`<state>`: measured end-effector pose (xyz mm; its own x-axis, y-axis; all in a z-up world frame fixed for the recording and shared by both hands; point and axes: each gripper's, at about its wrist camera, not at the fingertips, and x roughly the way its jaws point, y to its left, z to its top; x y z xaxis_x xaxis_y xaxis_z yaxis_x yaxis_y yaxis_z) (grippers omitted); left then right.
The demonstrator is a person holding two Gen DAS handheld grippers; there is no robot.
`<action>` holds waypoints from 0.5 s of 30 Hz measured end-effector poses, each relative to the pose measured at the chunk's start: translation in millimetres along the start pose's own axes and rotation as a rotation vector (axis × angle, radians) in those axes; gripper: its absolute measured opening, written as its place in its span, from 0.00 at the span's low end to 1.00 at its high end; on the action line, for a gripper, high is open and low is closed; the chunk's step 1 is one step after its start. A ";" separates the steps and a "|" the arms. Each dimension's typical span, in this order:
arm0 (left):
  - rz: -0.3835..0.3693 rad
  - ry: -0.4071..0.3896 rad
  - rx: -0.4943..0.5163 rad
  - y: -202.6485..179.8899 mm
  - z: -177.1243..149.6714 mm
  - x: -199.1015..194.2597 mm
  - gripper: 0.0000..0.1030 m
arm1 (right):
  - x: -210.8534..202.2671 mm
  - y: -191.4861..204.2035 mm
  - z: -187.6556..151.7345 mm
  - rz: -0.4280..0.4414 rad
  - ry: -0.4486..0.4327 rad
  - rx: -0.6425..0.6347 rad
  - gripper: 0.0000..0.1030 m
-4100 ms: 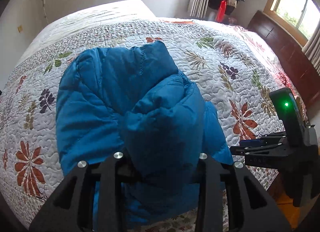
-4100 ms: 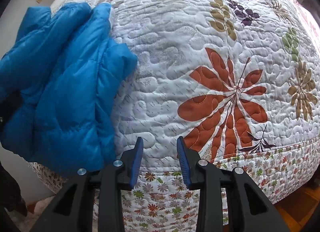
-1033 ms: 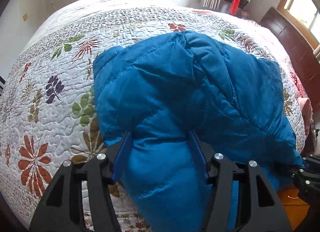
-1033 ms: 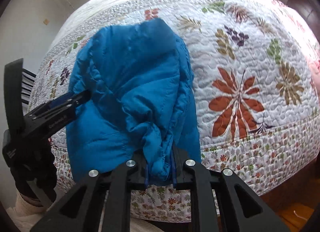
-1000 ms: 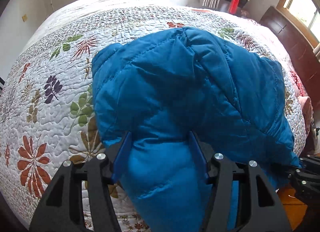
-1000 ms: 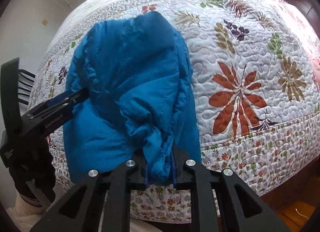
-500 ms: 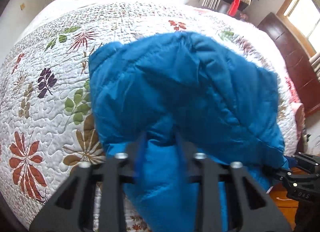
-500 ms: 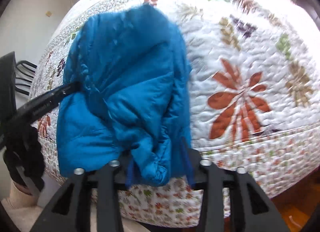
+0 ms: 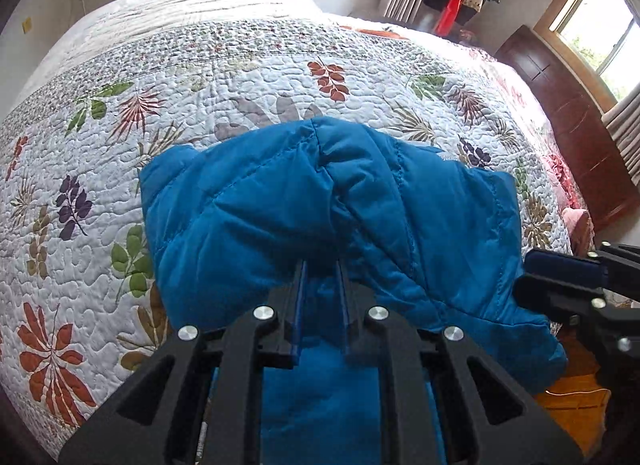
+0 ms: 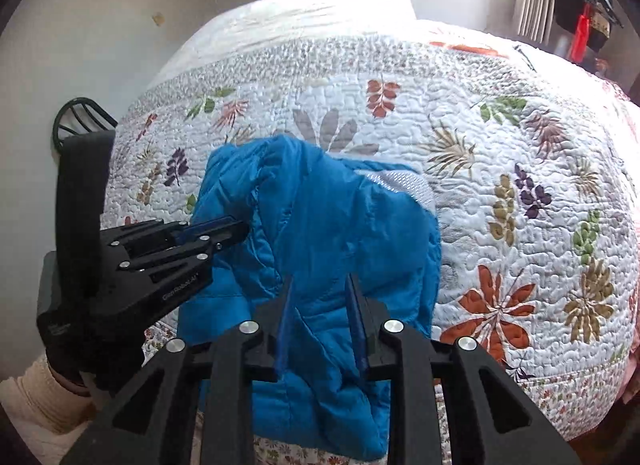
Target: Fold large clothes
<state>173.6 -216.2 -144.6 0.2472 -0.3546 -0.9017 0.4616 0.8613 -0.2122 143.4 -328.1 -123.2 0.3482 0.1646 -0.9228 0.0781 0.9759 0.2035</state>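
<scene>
A blue puffer jacket [image 9: 280, 205] lies bunched near the front edge of the bed, its lower part hanging over the side. My left gripper [image 9: 322, 277] is shut on a fold of its near edge. In the right wrist view, the left gripper [image 10: 236, 231] pinches the left side of the jacket [image 10: 340, 217]. My right gripper [image 10: 320, 289] has its jaws closing on the jacket's lower right part, with fabric bunched between the pads. From the left wrist view the right gripper [image 9: 526, 277] sits at the jacket's right edge. A strip of silvery lining [image 10: 400, 181] shows at the top right.
A leaf-patterned quilt [image 9: 240, 77] covers the bed. A dark wooden headboard [image 9: 560, 137] runs along the right, with dark clothes and a red item [image 9: 452, 13] hanging beyond. Wood floor [image 9: 572, 405] shows below. A black wire object [image 10: 80, 117] stands by the left wall.
The left jaws closed from wide apart onto a jacket fold. The right jaws opened and came together again on the fabric. Both grippers pulled back and up, and the right one rolled.
</scene>
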 end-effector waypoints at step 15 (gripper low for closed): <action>-0.018 0.044 0.024 -5.5 -1.3 44.5 0.13 | 74.5 -49.7 -25.5 -0.099 0.118 0.176 0.04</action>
<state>180.9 -236.3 -184.1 0.2013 -0.3534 -0.9136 0.4861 0.8457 -0.2200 141.6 -360.7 -210.4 0.2204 0.0950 -0.9708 0.2719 0.9498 0.1547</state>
